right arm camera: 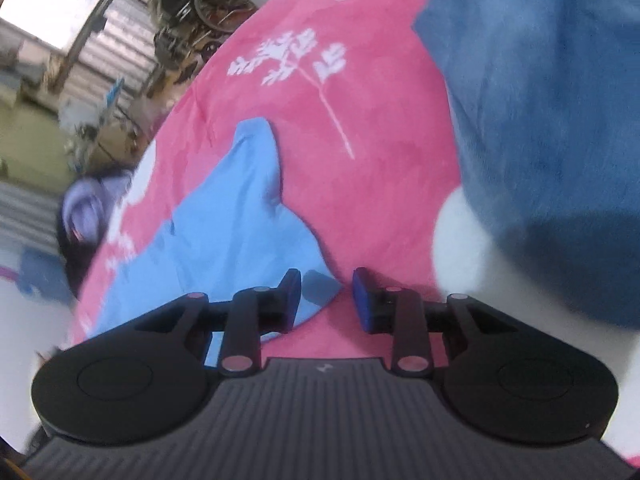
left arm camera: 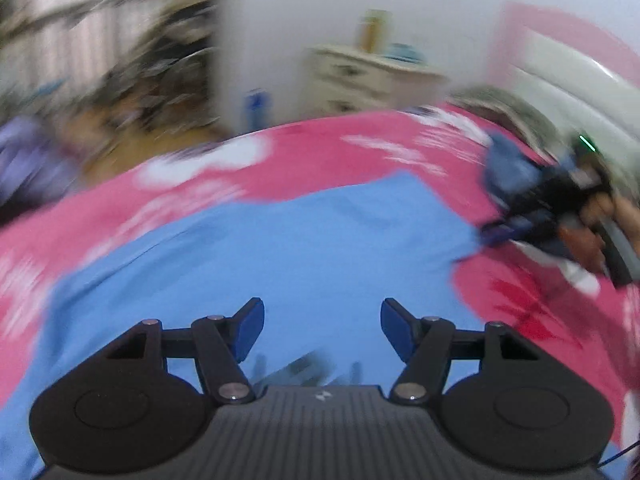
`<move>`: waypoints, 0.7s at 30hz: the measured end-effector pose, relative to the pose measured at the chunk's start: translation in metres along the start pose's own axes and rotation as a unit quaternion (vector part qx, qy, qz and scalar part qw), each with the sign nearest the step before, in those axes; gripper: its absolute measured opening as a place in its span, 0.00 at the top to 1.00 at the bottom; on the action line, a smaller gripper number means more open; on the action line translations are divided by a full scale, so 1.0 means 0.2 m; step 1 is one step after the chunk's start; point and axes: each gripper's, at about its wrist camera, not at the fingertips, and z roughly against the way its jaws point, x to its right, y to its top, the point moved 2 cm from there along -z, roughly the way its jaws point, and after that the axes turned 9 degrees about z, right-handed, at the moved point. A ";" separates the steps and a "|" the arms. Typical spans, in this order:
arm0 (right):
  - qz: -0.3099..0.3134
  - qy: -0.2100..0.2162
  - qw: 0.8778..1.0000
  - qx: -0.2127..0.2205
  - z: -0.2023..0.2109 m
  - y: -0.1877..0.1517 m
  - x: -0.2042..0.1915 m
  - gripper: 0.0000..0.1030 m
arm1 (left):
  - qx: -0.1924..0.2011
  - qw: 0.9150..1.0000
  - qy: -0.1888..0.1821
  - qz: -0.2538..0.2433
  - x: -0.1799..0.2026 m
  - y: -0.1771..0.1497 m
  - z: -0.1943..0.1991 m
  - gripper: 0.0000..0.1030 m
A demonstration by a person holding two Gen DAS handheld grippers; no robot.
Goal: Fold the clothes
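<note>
Surface: a bed covered by a pink fleece-like blanket [right arm camera: 360,184] printed with white leaf sprigs; the nap looks soft and matte.
Task garment: a light blue, smooth woven cloth garment [left arm camera: 280,248] is laid flat on the pink blanket, directly ahead of and beneath the left gripper. In the right wrist view a tapered, sleeve-like part of the garment [right arm camera: 224,220] is seen, with a rounded corner lying between the fingers of the right gripper.
Second cloth: a darker blue, fuzzy-textured cloth [right arm camera: 552,120] fills the upper right of the right wrist view; whether it rests on the bed cannot be told.
Left gripper [left arm camera: 322,330]: black linkage arms with blue pads; the fingers are spread wide, nothing is held between them, and the light blue garment is seen below.
Right gripper [right arm camera: 326,300]: fingers are parted, not pinching; the garment corner sits in the gap, contact cannot be told.
Right gripper pose: in the left wrist view it [left arm camera: 520,216] is seen at the garment's right edge, held by a person's hand [left arm camera: 616,216]; the view is motion-blurred.
</note>
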 end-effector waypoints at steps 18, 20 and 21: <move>-0.029 0.126 0.992 -0.010 0.03 0.03 0.08 0.98 | 0.018 0.973 -0.003 -0.231 0.82 -0.03 -0.85 0.52; -0.025 0.145 0.989 -0.012 0.03 0.04 0.06 0.98 | 0.018 0.978 -0.013 -0.208 0.80 -0.02 -0.86 0.75; -0.023 0.155 0.988 -0.013 0.03 0.04 0.06 0.98 | 0.021 0.981 -0.012 -0.194 0.78 -0.02 -0.86 0.87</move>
